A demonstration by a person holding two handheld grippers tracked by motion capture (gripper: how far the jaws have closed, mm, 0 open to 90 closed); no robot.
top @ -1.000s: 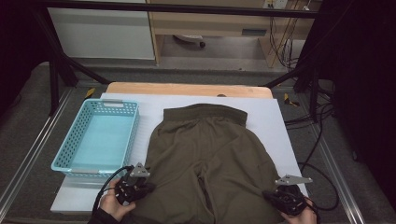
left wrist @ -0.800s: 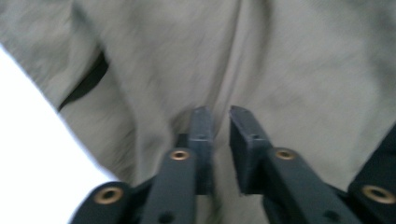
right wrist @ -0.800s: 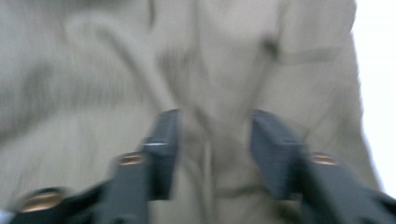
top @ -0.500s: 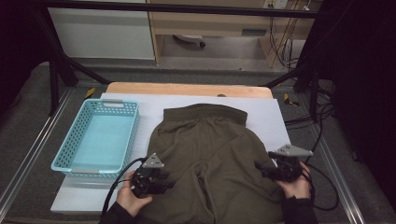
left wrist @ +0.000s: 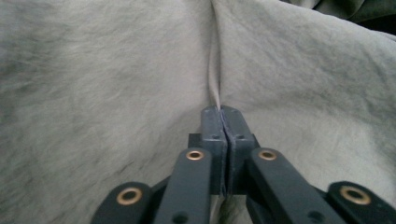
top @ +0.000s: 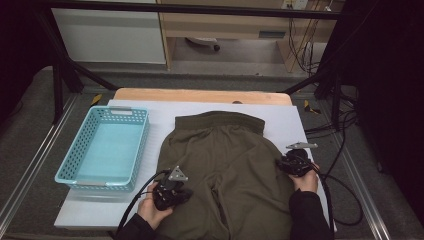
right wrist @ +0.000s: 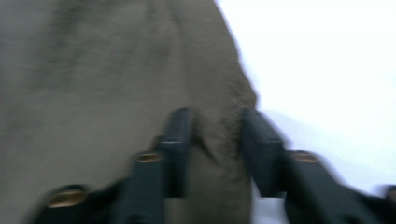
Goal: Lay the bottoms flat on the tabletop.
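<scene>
Olive-green fabric, a pair of shorts (top: 225,170), lies flat on the white table (top: 292,122) at the centre of the high view, waistband toward the top of the frame and legs running off the bottom edge. Your left gripper (top: 171,192) now sits on the lower left part of the garment, farther in from the fabric's left edge than a second ago. In the left gripper view that left gripper (left wrist: 223,122) has its jaws pressed together, with a thin ridge of cloth pinched between the tips. Your right gripper (top: 295,162) has travelled from the lower right corner of the frame up to the garment's right side, at mid-height. In the right gripper view the right gripper (right wrist: 215,140) straddles the hemmed edge; its jaws have just been closing, a gap shows between them with a bunched fold of cloth in it, and blur hides whether the pads press on it yet. Judged from this, you have one hold made and a second forming, probably ahead of a fold or lift. The turquoise basket (top: 75,172) stands empty just left of the shorts.
</scene>
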